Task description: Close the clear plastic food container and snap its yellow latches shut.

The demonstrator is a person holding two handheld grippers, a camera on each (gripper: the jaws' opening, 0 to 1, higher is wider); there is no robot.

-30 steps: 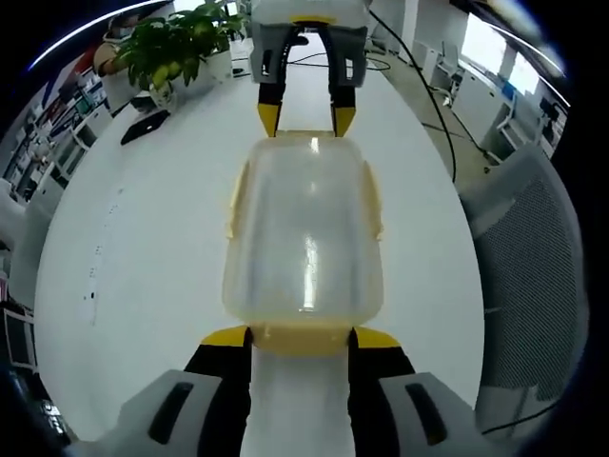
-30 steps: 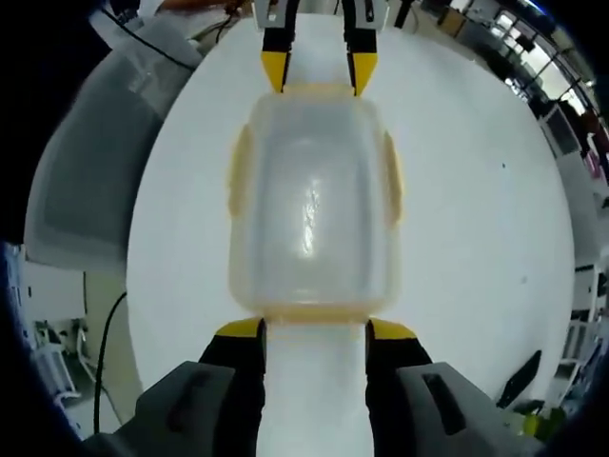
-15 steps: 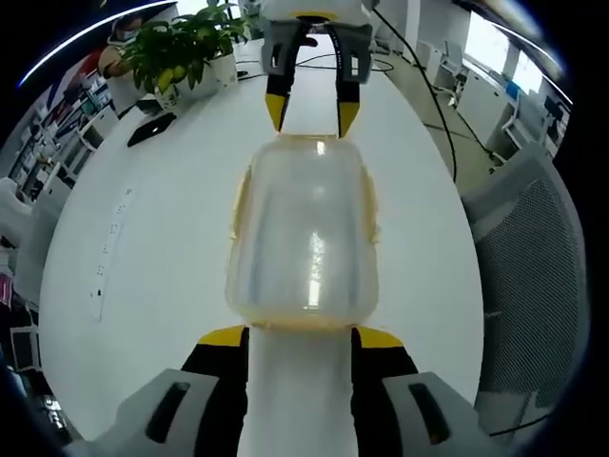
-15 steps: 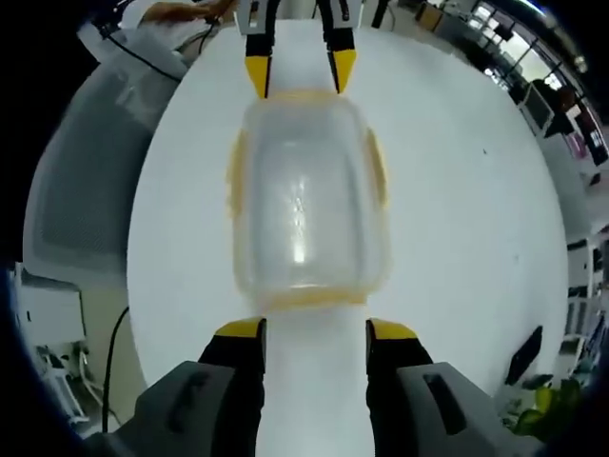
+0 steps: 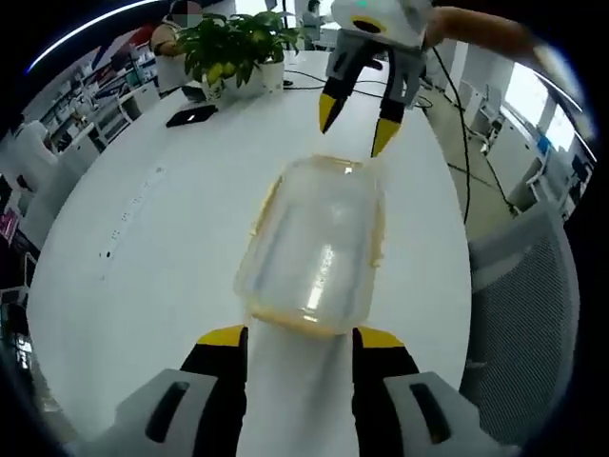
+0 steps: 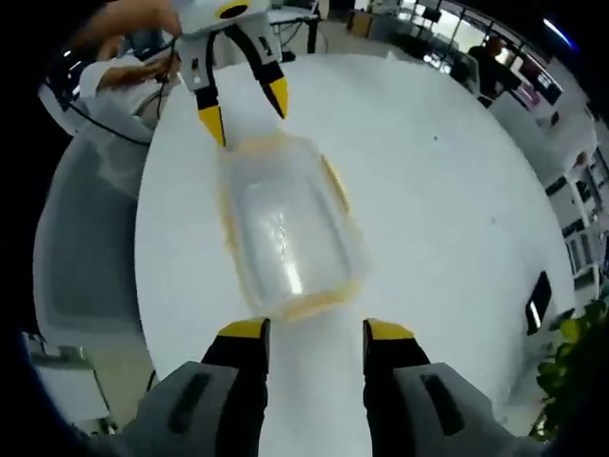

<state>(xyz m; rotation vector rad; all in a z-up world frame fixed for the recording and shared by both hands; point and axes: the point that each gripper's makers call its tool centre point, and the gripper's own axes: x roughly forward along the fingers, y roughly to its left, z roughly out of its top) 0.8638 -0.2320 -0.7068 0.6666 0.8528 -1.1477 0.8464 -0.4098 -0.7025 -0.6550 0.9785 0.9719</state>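
Ok so container (image 5: 314,248) sits on the white table (image 5: 143,248) w/ lid on, latches look down afaict. My left gripper (image 5: 300,335) & right gripper (image 6: 314,328) both open, empty, just off its ends.

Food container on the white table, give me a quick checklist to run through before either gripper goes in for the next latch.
1. Lid seated on the clear container: ok, it covers the body with no visible gap.
2. Yellow latches snapped down: cannot tell, they lie along the sides but the catch is too small to read.
3. Left gripper free: ok, jaws open, just short of the near end of the container, holding nothing.
4. Right gripper free: ok, jaws open, just short of the opposite end of the container.
5. Container flat on the table: ok.
6. Path clear: ok, the plant and black device sit well away.
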